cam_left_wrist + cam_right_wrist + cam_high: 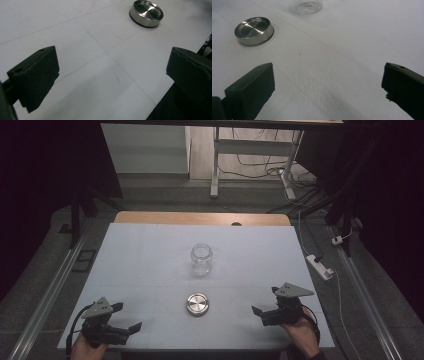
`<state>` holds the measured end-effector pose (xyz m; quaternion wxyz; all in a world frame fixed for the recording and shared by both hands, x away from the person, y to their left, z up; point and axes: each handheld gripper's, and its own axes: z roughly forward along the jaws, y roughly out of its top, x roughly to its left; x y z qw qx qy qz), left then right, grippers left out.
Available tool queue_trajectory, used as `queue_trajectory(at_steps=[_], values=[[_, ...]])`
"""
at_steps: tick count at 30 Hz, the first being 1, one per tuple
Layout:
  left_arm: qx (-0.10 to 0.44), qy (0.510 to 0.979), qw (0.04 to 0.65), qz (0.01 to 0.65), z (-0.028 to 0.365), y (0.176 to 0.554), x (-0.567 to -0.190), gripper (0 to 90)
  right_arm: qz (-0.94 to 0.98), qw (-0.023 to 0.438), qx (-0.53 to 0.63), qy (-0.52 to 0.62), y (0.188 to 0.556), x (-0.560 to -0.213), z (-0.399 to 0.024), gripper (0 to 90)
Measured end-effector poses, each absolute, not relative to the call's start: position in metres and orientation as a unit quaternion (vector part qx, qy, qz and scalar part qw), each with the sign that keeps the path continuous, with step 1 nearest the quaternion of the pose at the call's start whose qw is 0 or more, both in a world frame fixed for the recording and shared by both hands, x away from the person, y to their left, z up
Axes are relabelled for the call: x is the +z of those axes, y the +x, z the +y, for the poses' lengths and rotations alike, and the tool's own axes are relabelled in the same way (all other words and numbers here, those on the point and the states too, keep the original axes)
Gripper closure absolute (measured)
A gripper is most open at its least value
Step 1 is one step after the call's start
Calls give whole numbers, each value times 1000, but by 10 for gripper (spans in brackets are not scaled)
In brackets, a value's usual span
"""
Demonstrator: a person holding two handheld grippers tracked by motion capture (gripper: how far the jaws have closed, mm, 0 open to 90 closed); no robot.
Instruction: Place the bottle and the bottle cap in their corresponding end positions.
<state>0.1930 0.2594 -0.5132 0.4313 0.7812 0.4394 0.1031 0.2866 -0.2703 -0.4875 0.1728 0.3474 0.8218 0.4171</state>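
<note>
Both claws, the left gripper (pixel 129 316) and right gripper (pixel 264 302), are held spread wide near the table's (pixel 150 255) front edge; the glass jar (pixel 201 259) could be knocked over if bumped

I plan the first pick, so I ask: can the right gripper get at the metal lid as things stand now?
Probably yes. The right gripper is open and empty, and bare table lies between it and the lid. The jar stands farther back, apart from that path.
</note>
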Motion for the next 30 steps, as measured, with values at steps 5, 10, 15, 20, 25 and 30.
queue_trajectory(at_steps=[5,10,15,20,25,30], values=[[111,773,429,454,268,186,-515,0,809,174,421,372,279,-489,-287,0],[114,772,421,463,273,181,-517,0,800,172,418,393,271,-491,-301,0],[122,773,407,471,274,177,-518,0,799,172,411,404,264,-494,-310,0],[125,777,391,478,274,173,-521,0,794,171,412,413,259,-493,-315,0],[134,781,373,484,274,170,-522,0,799,171,400,415,255,-493,-316,0],[131,779,369,490,274,170,-523,0,802,168,395,415,254,-493,-317,0]])
